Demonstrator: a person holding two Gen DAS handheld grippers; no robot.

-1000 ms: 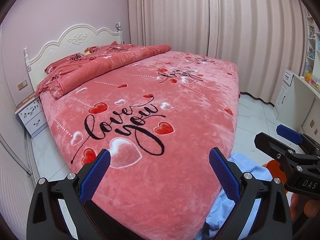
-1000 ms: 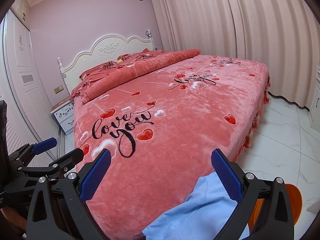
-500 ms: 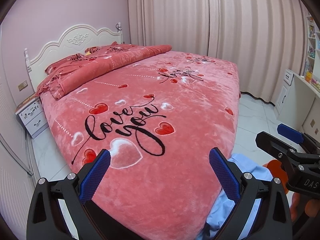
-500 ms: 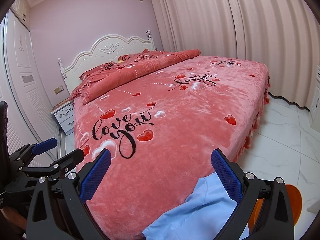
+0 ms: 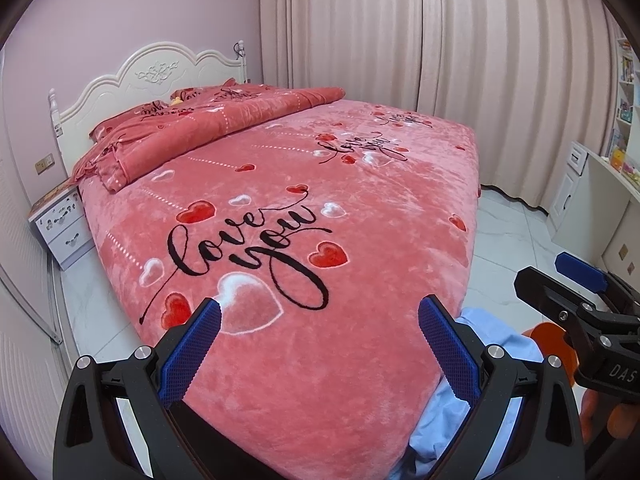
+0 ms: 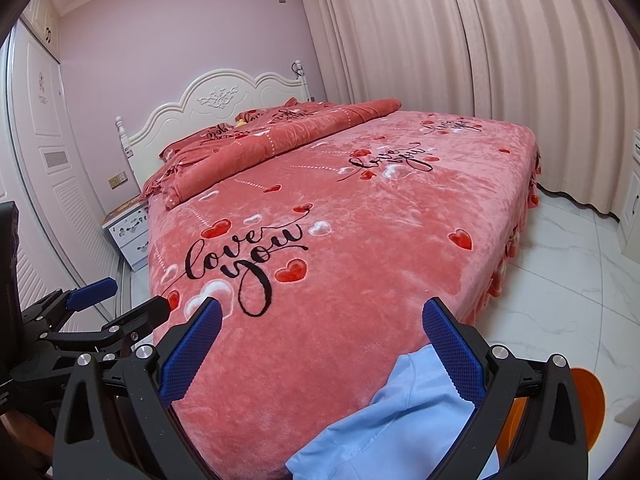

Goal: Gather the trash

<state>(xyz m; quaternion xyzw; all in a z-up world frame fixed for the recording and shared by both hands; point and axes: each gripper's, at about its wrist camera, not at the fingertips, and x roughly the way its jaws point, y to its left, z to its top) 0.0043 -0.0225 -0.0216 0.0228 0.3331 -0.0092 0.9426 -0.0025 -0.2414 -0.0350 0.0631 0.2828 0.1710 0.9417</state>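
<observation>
Hovering agape, empty: left hand-held gripper [image 5: 319, 322], right hand-held gripper [image 6: 322, 320] above pink bedspread [image 5: 304, 208]; white marble floor [image 6: 560, 292].

The pink bedspread [image 5: 360, 208] carries the words "love you" in large black script among red and white hearts, near the foot of the bed. The same script phrase repeats smaller farther up the bedspread, toward the curtain side, and again at the far edge, where it is too small to read surely. In the left wrist view, white letters "DAS" stand on the black body of the right gripper [image 5: 560, 276], cut off by the frame edge.
</observation>
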